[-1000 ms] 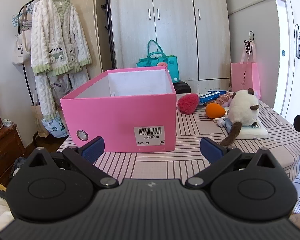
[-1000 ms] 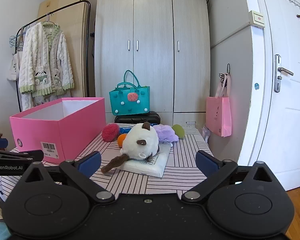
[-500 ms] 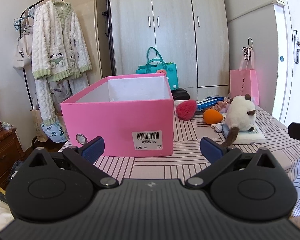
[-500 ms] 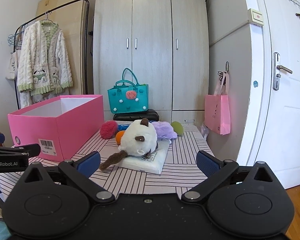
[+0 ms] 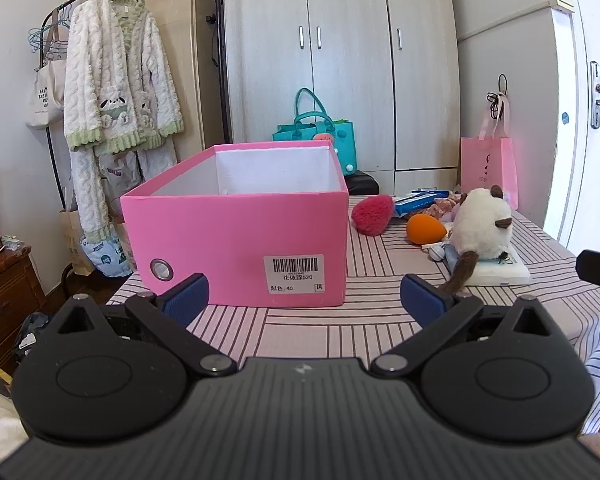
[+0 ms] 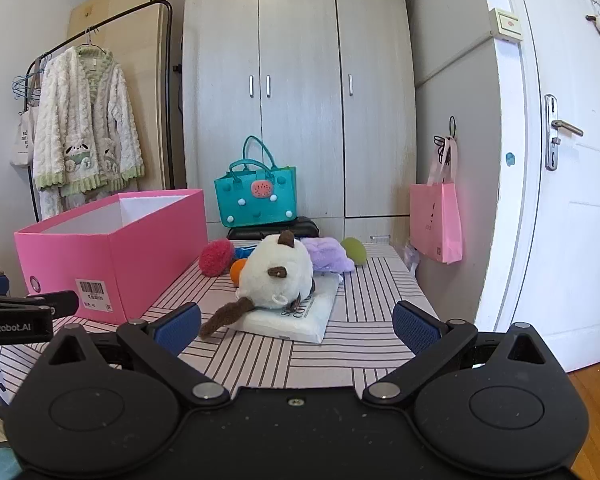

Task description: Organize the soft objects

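Observation:
An open pink box (image 5: 236, 236) (image 6: 116, 252) stands on the striped table, its white inside showing nothing. To its right lie a white plush cat with brown tail (image 5: 482, 232) (image 6: 278, 280) on a white packet (image 6: 296, 316), a red fluffy ball (image 5: 372, 214) (image 6: 216, 258), an orange egg-shaped sponge (image 5: 424, 229), a purple plush (image 6: 326, 254) and a green ball (image 6: 354, 250). My left gripper (image 5: 304, 298) hangs open before the box's front. In front of the cat, my right gripper (image 6: 296, 326) is open too. Both hold nothing.
A teal tote (image 6: 256, 196) sits behind the table before a wardrobe (image 6: 296, 100). A pink paper bag (image 6: 438, 220) hangs at right by a white door (image 6: 572, 180). A coat rack with a fluffy cardigan (image 5: 120, 88) stands at left. A blue packet (image 5: 418, 200) lies at the table's far side.
Both grippers have drawn back a little and tilted, so the box and toys sit lower and smaller in view. Their jaws stay open.

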`<state>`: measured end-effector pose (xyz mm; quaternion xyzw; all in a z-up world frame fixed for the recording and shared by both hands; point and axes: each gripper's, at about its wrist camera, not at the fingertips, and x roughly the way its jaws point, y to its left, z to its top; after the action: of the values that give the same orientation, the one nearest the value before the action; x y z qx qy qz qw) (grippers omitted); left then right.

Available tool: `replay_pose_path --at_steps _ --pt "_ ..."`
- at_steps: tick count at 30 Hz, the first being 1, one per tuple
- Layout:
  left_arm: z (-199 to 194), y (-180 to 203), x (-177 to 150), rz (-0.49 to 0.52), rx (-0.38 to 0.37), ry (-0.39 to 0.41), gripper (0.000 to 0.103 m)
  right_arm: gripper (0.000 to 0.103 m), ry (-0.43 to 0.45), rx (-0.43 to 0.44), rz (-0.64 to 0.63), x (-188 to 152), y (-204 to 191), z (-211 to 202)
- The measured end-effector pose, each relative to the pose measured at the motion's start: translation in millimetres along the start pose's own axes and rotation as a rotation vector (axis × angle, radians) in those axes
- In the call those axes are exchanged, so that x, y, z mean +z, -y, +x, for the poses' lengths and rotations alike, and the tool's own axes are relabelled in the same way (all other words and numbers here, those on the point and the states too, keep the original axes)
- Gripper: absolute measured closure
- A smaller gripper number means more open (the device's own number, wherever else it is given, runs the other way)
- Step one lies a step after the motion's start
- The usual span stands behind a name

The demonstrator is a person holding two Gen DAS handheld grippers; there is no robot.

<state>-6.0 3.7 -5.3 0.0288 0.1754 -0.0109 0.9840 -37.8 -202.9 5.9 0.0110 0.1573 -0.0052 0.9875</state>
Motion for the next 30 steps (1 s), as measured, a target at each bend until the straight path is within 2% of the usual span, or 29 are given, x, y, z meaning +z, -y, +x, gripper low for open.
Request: replay_pose_path --at_steps 30 --pt "2.9 0.4 -3.3 0.005 0.011 -0.038 0.000 0.000 -0.004 0.000 -0.002 -3.7 1.1 0.2"
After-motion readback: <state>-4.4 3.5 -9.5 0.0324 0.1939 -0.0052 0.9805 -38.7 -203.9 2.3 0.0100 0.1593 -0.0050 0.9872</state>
